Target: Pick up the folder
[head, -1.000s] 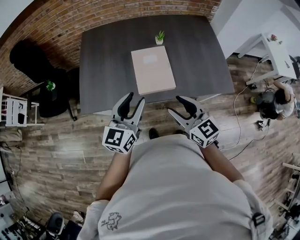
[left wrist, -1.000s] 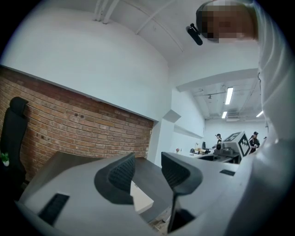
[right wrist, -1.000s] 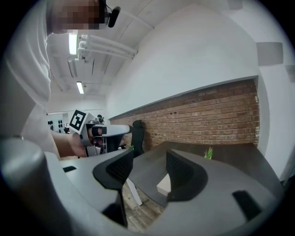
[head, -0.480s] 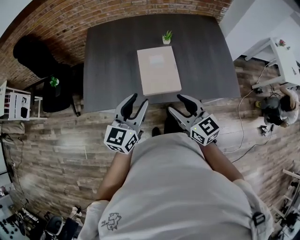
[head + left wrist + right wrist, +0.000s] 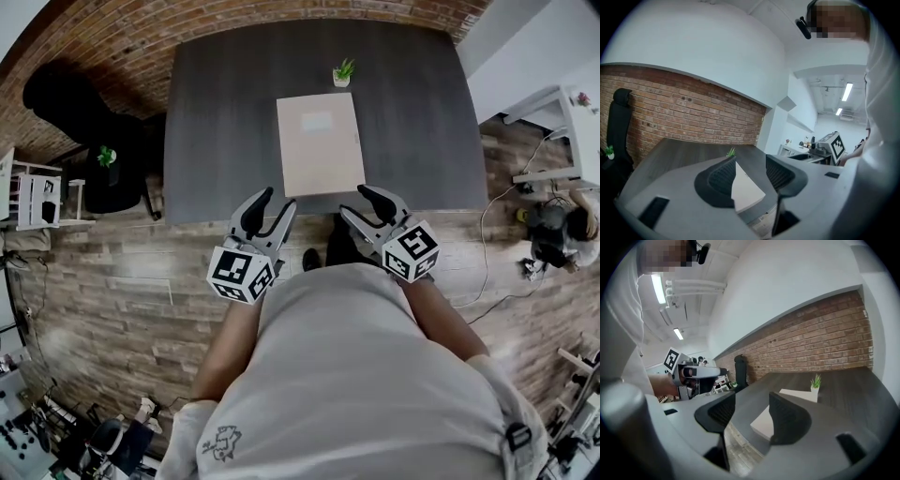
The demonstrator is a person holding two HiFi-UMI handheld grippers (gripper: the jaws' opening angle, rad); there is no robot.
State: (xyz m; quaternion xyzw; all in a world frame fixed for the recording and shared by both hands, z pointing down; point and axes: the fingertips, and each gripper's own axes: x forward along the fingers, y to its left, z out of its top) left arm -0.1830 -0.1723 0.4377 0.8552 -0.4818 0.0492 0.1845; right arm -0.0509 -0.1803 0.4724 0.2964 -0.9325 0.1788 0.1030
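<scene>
The folder (image 5: 320,143) is a pale beige rectangle lying flat on the dark table (image 5: 216,122), its near end close to the table's front edge. It also shows in the left gripper view as a pale wedge (image 5: 745,190) and in the right gripper view (image 5: 794,397). My left gripper (image 5: 269,202) hovers at the front edge, left of the folder's near corner; its jaws are opening and hold nothing. My right gripper (image 5: 366,204) stands open and empty, right of the folder's near corner.
A small potted plant (image 5: 343,72) stands just behind the folder. A brick wall (image 5: 112,37) backs the table. A black chair (image 5: 66,103) and a white rack (image 5: 37,199) stand at the left, a white desk (image 5: 572,131) at the right.
Both grippers have moved forward toward the table's front edge and sunk a little. The folder now lies closer to them. The left jaws stand slightly wider.
</scene>
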